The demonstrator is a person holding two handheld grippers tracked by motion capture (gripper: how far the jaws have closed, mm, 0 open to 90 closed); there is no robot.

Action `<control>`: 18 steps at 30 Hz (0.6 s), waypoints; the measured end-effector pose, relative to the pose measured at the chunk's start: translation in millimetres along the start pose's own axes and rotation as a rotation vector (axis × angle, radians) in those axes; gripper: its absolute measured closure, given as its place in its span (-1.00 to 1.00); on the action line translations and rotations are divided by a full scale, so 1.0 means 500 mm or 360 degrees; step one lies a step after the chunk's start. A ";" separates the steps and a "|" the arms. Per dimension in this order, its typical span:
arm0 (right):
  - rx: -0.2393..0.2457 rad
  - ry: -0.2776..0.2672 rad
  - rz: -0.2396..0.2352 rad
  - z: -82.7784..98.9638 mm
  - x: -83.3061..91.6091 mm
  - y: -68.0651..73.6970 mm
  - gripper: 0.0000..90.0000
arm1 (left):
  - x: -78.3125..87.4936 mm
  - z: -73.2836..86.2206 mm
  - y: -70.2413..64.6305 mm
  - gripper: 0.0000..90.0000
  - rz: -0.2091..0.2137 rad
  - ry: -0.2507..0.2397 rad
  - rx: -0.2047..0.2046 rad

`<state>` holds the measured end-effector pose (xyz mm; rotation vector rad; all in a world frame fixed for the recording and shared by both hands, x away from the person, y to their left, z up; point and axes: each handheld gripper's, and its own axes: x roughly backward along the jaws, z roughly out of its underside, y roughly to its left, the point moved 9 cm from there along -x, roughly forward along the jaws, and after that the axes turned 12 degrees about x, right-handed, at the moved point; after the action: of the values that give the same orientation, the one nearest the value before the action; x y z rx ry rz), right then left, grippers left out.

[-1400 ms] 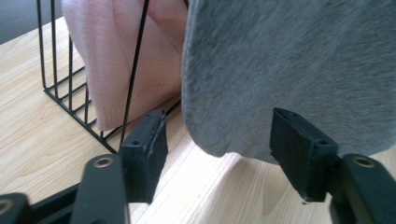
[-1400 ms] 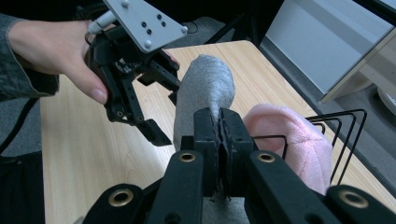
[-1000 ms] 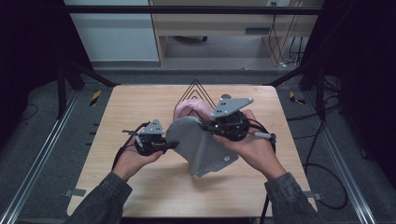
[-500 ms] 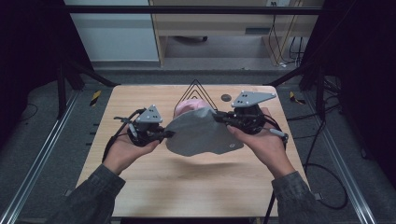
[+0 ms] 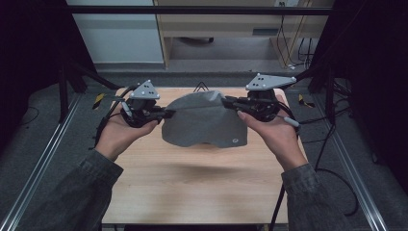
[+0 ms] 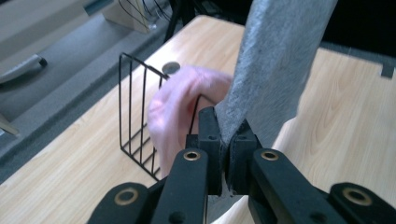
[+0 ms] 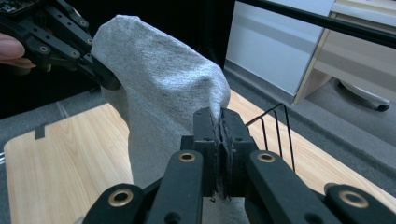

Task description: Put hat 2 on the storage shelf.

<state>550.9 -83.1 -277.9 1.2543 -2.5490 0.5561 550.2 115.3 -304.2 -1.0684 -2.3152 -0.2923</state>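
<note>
A grey cloth (image 5: 204, 122) hangs stretched above the wooden table (image 5: 192, 187), held at its two upper corners. My left gripper (image 5: 169, 113) is shut on its left corner, and in the left gripper view the grey cloth (image 6: 275, 60) rises from the closed jaws of my left gripper (image 6: 227, 140). My right gripper (image 5: 230, 102) is shut on the right corner; in the right gripper view the grey cloth (image 7: 159, 88) drapes from my right gripper (image 7: 219, 128) toward the left gripper (image 7: 100, 70). A pink cloth (image 6: 180, 109) lies behind it on the table.
A black wire rack (image 6: 137, 116) stands at the table's far edge beside the pink cloth; its top, the wire rack (image 5: 201, 87), peeks above the grey cloth. A small round dark disc (image 6: 171, 67) lies near it. White cabinets stand beyond the table.
Both grippers have lifted and pulled apart, spreading the grey cloth wide in the air. The cloth now hides the pink cloth in the high view.
</note>
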 end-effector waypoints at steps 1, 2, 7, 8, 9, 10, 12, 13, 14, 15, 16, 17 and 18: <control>0.0002 -0.0004 0.0005 -0.002 0.000 -0.002 0.93 | 0.003 -0.006 0.000 0.92 -0.0013 -0.0011 -0.0005; -0.0002 -0.0004 0.0007 -0.005 0.001 -0.003 0.93 | 0.004 -0.010 0.000 0.92 -0.0020 -0.0019 -0.0001; -0.0025 -0.0035 0.0029 -0.024 0.008 -0.015 0.93 | 0.019 -0.045 0.005 0.92 -0.0036 -0.0085 0.0029; -0.0025 -0.0042 0.0041 -0.029 0.011 -0.019 0.93 | 0.021 -0.055 0.007 0.92 -0.0044 -0.0113 0.0049; -0.0025 -0.0054 0.0059 -0.034 0.014 -0.023 0.93 | 0.022 -0.061 0.008 0.92 -0.0049 -0.0131 0.0058; -0.0027 -0.0060 0.0071 -0.038 0.015 -0.026 0.93 | 0.023 -0.067 0.009 0.93 -0.0054 -0.0143 0.0063; -0.0009 -0.0059 0.0108 -0.043 0.015 -0.032 0.93 | 0.019 -0.075 0.011 0.93 -0.0075 -0.0156 0.0063; -0.0006 -0.0058 0.0116 -0.044 0.014 -0.035 0.93 | 0.018 -0.077 0.012 0.93 -0.0076 -0.0157 0.0066; -0.0009 -0.0061 0.0120 -0.045 0.014 -0.038 0.93 | 0.017 -0.081 0.014 0.92 -0.0079 -0.0170 0.0073; -0.0019 -0.0062 0.0126 -0.046 0.013 -0.042 0.93 | 0.016 -0.084 0.016 0.92 -0.0081 -0.0178 0.0077; -0.0022 -0.0063 0.0131 -0.046 0.012 -0.047 0.93 | 0.016 -0.086 0.017 0.92 -0.0079 -0.0181 0.0081; -0.0026 -0.0068 0.0136 -0.047 0.012 -0.051 0.93 | 0.016 -0.090 0.017 0.93 -0.0077 -0.0194 0.0089; -0.0028 -0.0075 0.0141 -0.049 0.012 -0.055 0.93 | 0.016 -0.095 0.018 0.92 -0.0079 -0.0205 0.0086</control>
<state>570.4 -91.7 -247.2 1.1666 -2.6531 0.5275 571.9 106.5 -261.4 -1.0312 -2.4522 -0.1836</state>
